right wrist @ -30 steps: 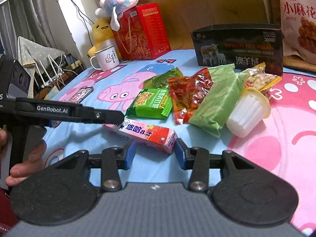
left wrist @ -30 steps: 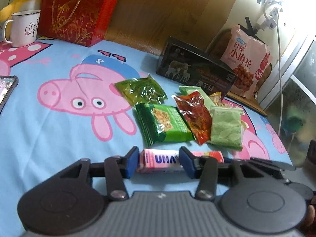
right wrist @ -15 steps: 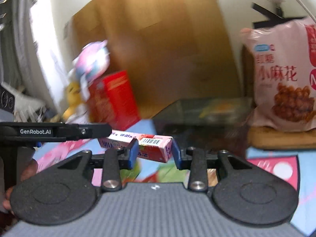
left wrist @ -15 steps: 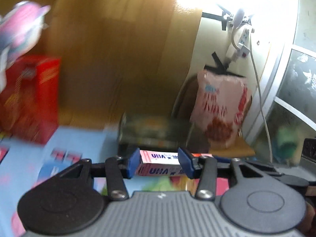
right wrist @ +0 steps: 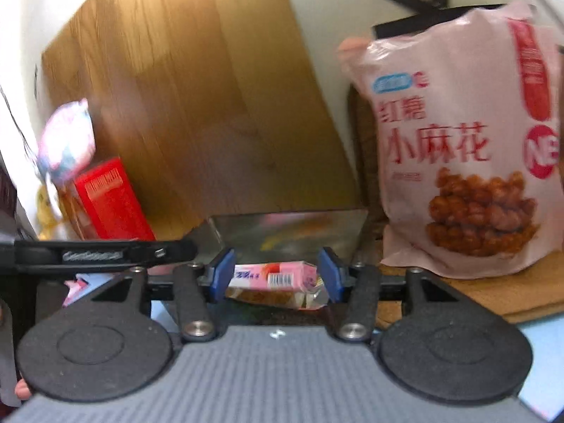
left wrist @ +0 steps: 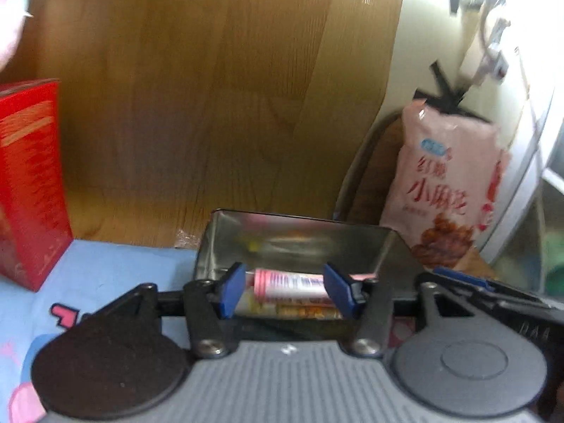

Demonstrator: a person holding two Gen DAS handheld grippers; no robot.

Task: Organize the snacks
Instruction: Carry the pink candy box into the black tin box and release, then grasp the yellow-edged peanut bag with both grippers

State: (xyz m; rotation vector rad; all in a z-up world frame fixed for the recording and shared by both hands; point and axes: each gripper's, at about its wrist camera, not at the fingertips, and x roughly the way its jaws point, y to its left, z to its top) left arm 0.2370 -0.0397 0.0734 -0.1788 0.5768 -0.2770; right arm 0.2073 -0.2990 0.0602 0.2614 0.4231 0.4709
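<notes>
Seen from the left wrist: left claw (left wrist: 287, 290) spreading its blue pads, the pink rectangular snack carton (left wrist: 290, 283) lying between them with a sliver of daylight at each pad, so released rather than gripped, and resting over a yellow-orange packet inside the open dark metal tin (left wrist: 299, 236). Judged as the drop-off step, carton just delivered into the tin; next, a clean backward withdrawal without hooking the tin's rim, then a return for another snack. Underneath, a light blue bedsheet with pink cartoon print (left wrist: 116, 268); behind, a wooden headboard panel (left wrist: 197, 105), a red gift box (left wrist: 30, 183) at the left, a large pink snack bag with red lettering (left wrist: 447, 190) upright at the right beside a window frame. Seen from the right wrist: right claw (right wrist: 276, 275) likewise opening, the same carton (right wrist: 275, 276) between the pads, barcode end showing, seemingly free of both, lying on a crinkled wrapper in the tin (right wrist: 289, 232). Left gripper's black arm (right wrist: 98, 253) crossing at the left; pink bag (right wrist: 461, 148) looming at the right on a woven mat (right wrist: 493, 285); red box (right wrist: 109, 201) and a blurred plush toy (right wrist: 67, 144) further left.
</notes>
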